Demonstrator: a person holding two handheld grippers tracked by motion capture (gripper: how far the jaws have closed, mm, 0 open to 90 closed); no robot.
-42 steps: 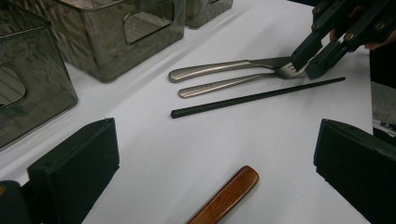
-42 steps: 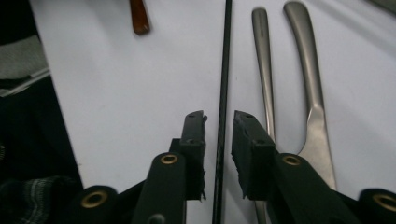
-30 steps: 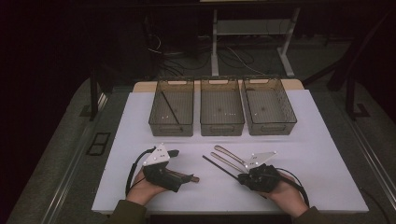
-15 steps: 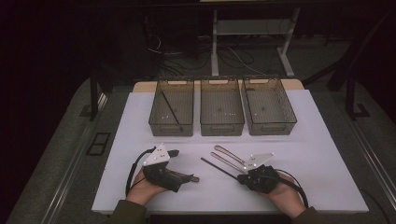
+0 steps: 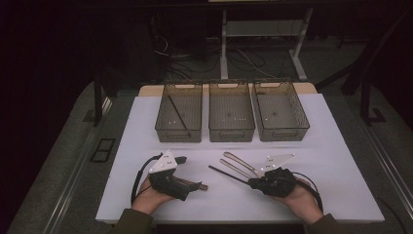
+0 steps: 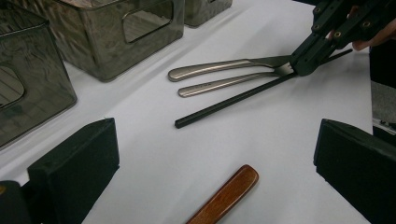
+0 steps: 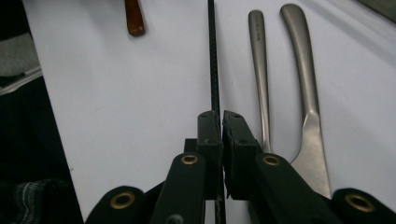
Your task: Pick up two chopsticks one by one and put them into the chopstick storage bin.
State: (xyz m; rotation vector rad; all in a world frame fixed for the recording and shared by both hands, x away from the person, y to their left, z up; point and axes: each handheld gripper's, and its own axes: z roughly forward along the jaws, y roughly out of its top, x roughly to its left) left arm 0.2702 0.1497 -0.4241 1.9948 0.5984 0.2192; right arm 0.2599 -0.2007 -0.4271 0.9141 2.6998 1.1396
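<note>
Pinching the thin black chopstick tight, the right gripper has its two jaws shut on the stick's near end. A second ago the jaws were a tiny bit wider; now they are squeezed as far as they go, with the stick between them. That probably means the grab is done and the stick is ready to be lifted.

The chopstick lies flat on the white table. In the high view it is a long slanted line: the held end is by the right hand, and the free end points away to the left and a little toward the bins. It is straight and very long for how thin it is.

Just beside it lie two silver pieces, a fork handle and a knife, running almost the same way. The jaws sit close to them, so a lift could bump them.

Three see-through bins stand in a row farther back. The left bin already has a dark stick in it, so this one may belong there too.

The left gripper rests on the table with its jaws wide apart and nothing gripped. A brown wooden handle lies between them.
</note>
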